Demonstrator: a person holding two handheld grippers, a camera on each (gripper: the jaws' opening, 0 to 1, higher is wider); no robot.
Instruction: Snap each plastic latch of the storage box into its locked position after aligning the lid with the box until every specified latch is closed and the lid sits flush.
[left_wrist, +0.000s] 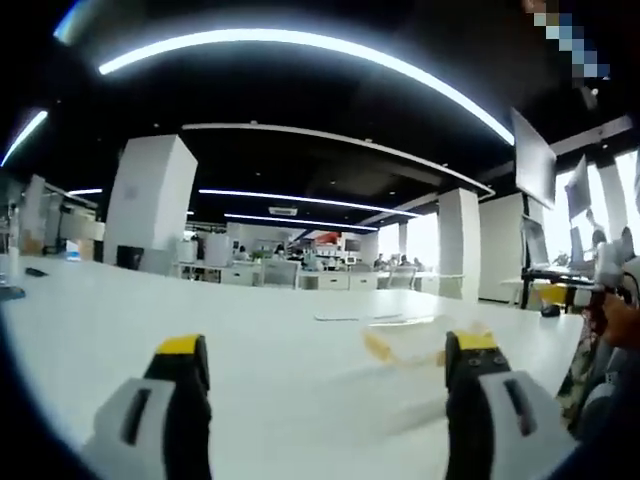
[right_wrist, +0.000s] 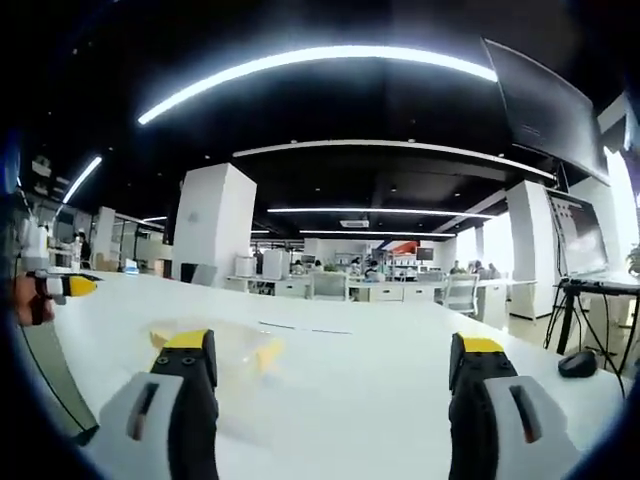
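White table (left_wrist: 250, 340), apparently clear storage box (left_wrist: 415, 345) beyond released right tongs (right_wrist: 335, 375), left tongs (left_wrist: 328, 375).

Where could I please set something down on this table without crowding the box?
The table is bare left of the box in the left gripper view; in the right gripper view it is bare right of the box, up to the mouse.

both views low over table (left_wrist: 250, 340) | facing office | shared: box (right_wrist: 235, 350)
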